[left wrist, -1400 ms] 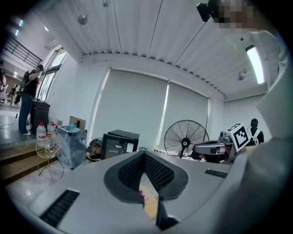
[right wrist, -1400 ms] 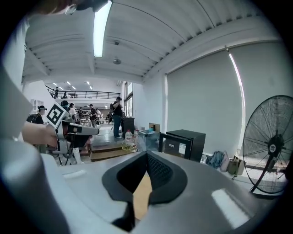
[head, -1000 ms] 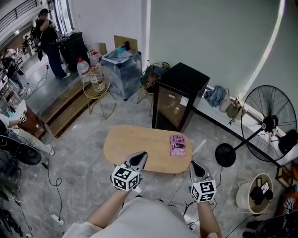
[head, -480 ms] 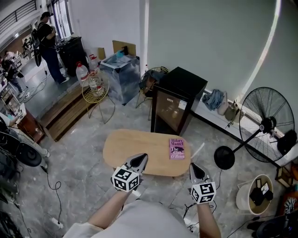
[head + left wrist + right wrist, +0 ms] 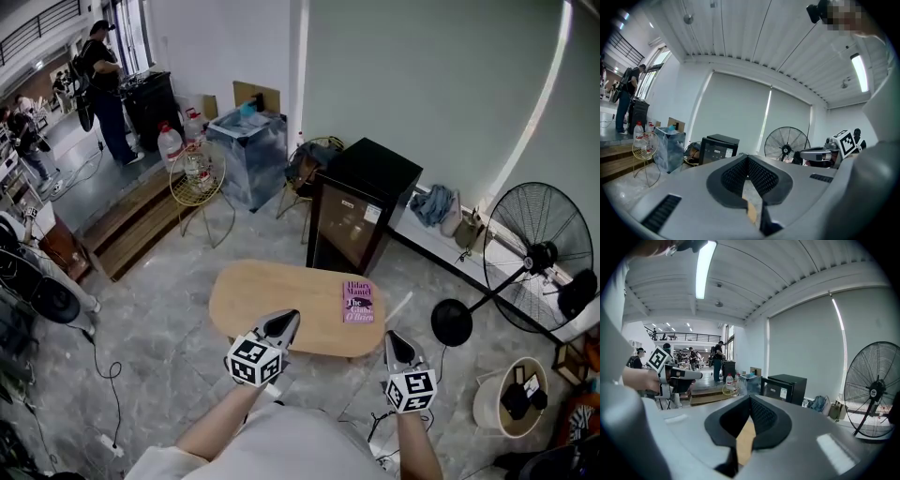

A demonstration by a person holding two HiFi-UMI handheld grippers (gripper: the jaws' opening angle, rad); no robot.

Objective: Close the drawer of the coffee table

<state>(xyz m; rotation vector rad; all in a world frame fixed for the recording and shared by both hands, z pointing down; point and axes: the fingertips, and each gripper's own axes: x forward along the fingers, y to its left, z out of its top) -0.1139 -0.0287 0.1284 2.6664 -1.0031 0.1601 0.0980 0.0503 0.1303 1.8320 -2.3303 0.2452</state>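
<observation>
The oval wooden coffee table (image 5: 281,298) stands on the grey floor just ahead of me, with a purple book (image 5: 358,301) lying on its right end. A pale strip (image 5: 398,305) pokes out beside that end; I cannot tell whether it is the drawer. My left gripper (image 5: 284,322) hovers over the table's near edge, shut and empty. My right gripper (image 5: 394,339) hangs off the table's near right corner, also shut with nothing in it. In each gripper view the jaws meet at the tip (image 5: 747,159) (image 5: 750,401).
Behind the table stands a black cabinet (image 5: 364,202), with a pedestal fan (image 5: 534,258) at the right. A yellow wire side table (image 5: 195,173) and a wrapped blue box (image 5: 248,150) are at the back left. A bucket (image 5: 511,394) and cables lie on the floor; a person (image 5: 103,84) stands far back.
Both grippers stay where they were, still shut. The head view has shifted slightly, and the person at the back left has turned.
</observation>
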